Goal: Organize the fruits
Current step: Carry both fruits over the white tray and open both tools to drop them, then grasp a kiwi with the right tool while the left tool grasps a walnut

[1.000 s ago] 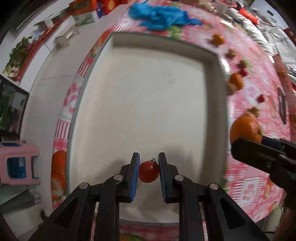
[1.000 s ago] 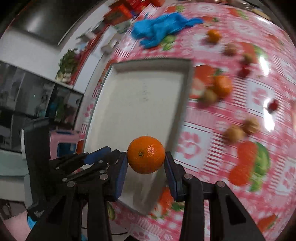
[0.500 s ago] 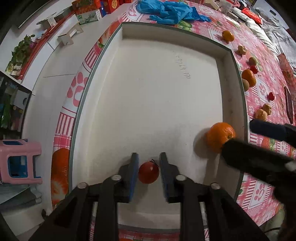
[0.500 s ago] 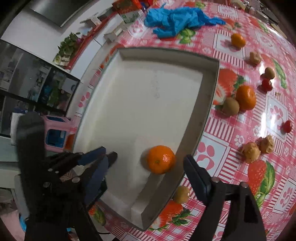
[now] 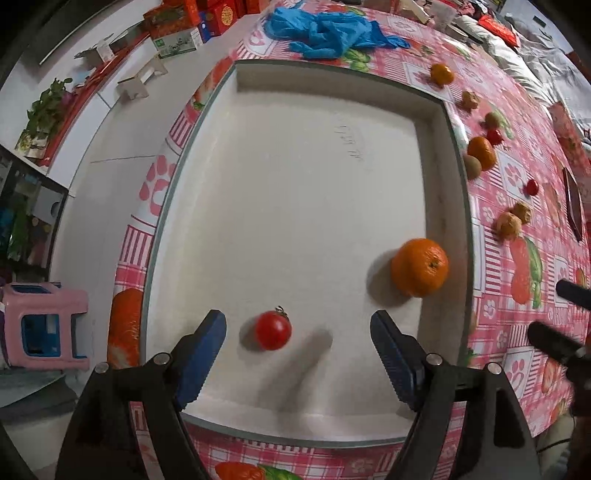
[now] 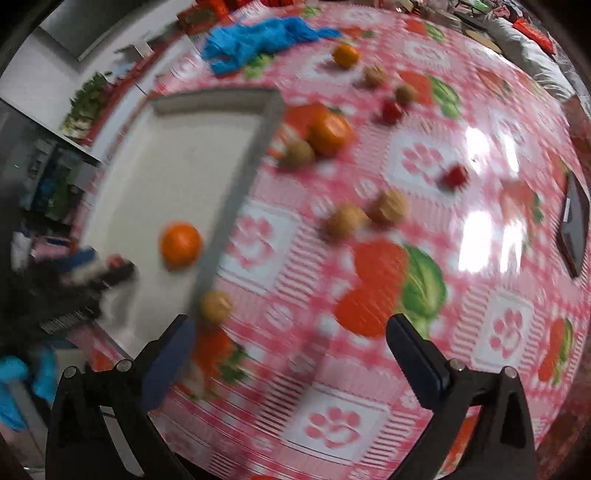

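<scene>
White and shallow, the tray (image 5: 439, 192) already holds two fruits: a cherry tomato (image 5: 273, 329) near its near edge and a mandarin (image 5: 420, 267) close against its right wall. The left hand-held gripper (image 5: 297, 341) is seen above the tray with its jaws just opened wide; the tomato lies loose between them, touched by neither pad. The right hand-held gripper (image 6: 290, 339) is likewise spread wide with nothing between its jaws, its jaws also just opened, and is seen over the desk (image 6: 461, 369) just right of the tray.

Most of the sorting is judged still undone. Right of the tray, on the pink patterned cloth, two more mandarins, two small red fruits, several walnut-like brown pieces and some greenish-brown round ones are left scattered. One brown round fruit (image 6: 217, 305) lies just outside the tray's right wall.

Much of the right wrist view is smeared by motion, so the small fruits cannot be identified with certainty. A blue crumpled item (image 5: 328, 31) beyond the tray's far edge cannot be made out clearly.
</scene>
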Demonstrator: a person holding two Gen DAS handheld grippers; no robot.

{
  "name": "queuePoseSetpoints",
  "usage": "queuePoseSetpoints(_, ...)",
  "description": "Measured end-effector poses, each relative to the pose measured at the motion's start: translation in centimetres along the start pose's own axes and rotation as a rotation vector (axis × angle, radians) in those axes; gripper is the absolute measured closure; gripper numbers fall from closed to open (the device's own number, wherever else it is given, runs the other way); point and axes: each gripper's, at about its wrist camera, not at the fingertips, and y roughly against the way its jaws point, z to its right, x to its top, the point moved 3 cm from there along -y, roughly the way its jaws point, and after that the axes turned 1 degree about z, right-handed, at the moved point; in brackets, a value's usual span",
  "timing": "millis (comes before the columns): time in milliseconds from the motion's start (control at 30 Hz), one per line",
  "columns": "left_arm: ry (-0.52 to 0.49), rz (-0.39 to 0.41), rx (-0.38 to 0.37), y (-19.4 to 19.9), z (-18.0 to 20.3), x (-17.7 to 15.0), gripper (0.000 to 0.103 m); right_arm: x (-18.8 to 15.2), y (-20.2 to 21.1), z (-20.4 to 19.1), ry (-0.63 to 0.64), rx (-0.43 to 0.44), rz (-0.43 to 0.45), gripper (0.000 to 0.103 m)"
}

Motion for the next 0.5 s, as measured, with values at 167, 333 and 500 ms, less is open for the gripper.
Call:
queuePoseSetpoints(167, -0.019, -0.006, 0.014, 0.2, 0.3, -0.6, 0.021, -2.4, -1.7, -1.1, 0.121, -0.038, -0.034, 0.0)
queuePoseSetpoints(333, -0.022, -0.028, 0.034, -0.1, -0.1, -0.8, 0.021, -2.5, -3.4, -4.0, 0.264, -0.039, -0.028, 0.0)
queuePoseSetpoints(500, -0.017, -0.036, 0.045, -0.1, -0.6, -0.9, 0.021, -1.3, -4.3, -5.4, 0.321, -0.034, -0.005, 0.0)
